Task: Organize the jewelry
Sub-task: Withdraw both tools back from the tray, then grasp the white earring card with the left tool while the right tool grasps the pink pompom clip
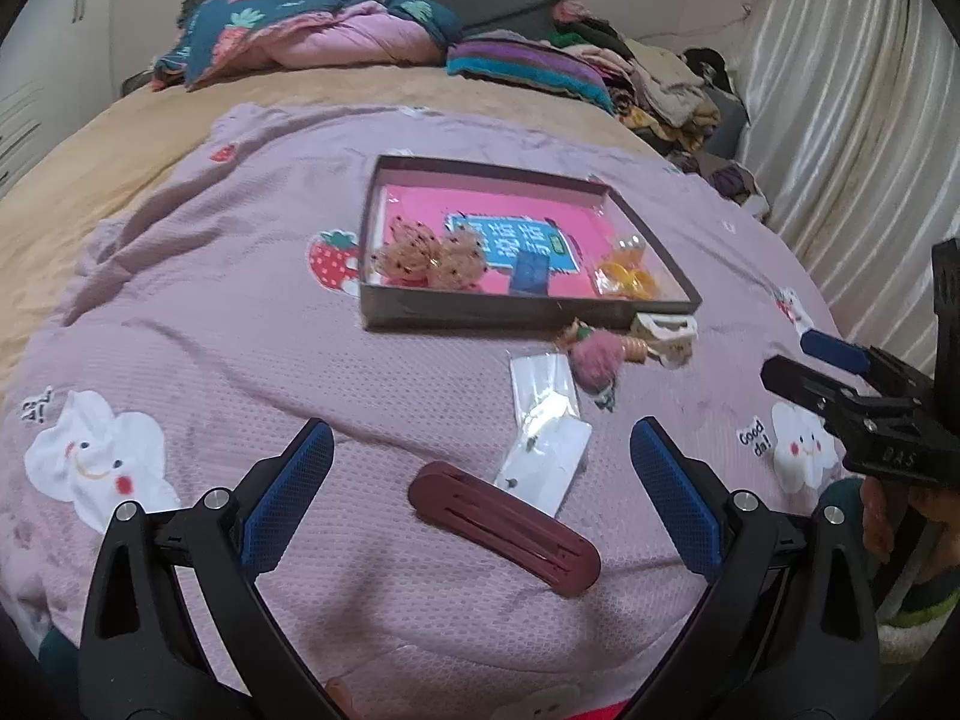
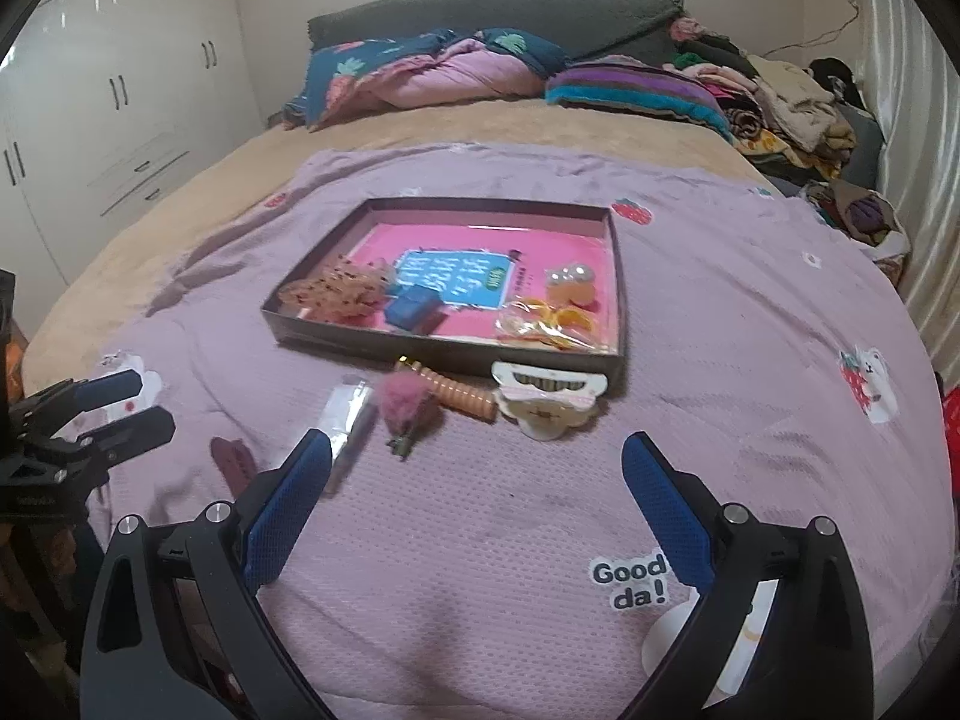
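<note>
A dark shallow box (image 1: 522, 312) (image 2: 444, 354) with a pink lining lies on the lilac blanket. In it are a beige mesh bow (image 1: 429, 261) (image 2: 333, 291), a small blue box (image 1: 528, 273) (image 2: 414, 309) and orange pieces in a clear bag (image 1: 624, 279) (image 2: 549, 318). In front of it lie a white claw clip (image 1: 666, 336) (image 2: 546, 399), a pink pompom with a ribbed orange piece (image 1: 594, 354) (image 2: 408, 405), clear earring packets (image 1: 543, 420) (image 2: 348, 414) and a maroon hair clip (image 1: 504, 525) (image 2: 231, 459). My left gripper (image 1: 480, 480) is open above the maroon clip. My right gripper (image 2: 477, 492) is open and empty.
The blanket (image 2: 720, 330) covers a tan bed (image 2: 210, 180). Folded quilts (image 2: 432, 75) and piled clothes (image 2: 780, 102) lie at the head and far right. White wardrobes (image 2: 120, 108) stand left, a curtain (image 1: 840, 120) right. The right gripper shows in the left wrist view (image 1: 822, 369).
</note>
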Demonstrator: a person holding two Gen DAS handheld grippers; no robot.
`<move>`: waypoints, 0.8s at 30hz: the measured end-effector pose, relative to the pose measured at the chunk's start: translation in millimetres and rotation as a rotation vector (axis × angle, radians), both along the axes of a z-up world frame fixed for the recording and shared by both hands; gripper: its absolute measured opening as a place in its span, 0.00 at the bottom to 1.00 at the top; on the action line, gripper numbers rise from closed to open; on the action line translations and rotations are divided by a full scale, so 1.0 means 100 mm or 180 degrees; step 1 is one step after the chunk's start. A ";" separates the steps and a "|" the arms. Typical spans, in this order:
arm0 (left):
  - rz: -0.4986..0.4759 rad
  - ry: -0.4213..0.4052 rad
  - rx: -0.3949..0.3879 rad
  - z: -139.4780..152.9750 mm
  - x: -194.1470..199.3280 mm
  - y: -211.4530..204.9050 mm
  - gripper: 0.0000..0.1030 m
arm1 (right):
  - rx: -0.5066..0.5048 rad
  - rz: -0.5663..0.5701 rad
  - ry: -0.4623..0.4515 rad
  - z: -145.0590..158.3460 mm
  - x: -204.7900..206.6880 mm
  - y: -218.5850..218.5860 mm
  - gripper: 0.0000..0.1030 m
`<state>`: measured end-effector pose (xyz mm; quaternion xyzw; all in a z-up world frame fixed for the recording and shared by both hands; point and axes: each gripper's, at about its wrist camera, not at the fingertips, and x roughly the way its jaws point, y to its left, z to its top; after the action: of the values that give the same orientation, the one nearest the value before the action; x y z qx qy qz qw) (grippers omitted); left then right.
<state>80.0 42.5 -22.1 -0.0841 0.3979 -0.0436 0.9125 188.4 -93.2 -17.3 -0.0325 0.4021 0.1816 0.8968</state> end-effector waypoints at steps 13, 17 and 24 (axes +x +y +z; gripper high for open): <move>-0.0747 0.0323 0.0016 -0.43 0.27 -0.37 0.76 | -0.0049 -0.0120 0.0137 -0.16 0.11 -0.09 0.94; -0.0861 0.0455 -0.0026 -0.56 0.38 -0.38 0.70 | -0.0032 -0.0067 0.0206 -0.23 0.16 -0.04 0.93; -0.1029 0.0513 -0.0202 -0.68 0.47 -0.38 0.66 | 0.0074 0.0096 0.0475 -0.44 0.31 0.15 0.76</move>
<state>127.0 5.0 -89.8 -0.0510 0.4765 -0.1954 0.8557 219.6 -78.0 -61.1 -0.0145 0.4652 0.2017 0.8618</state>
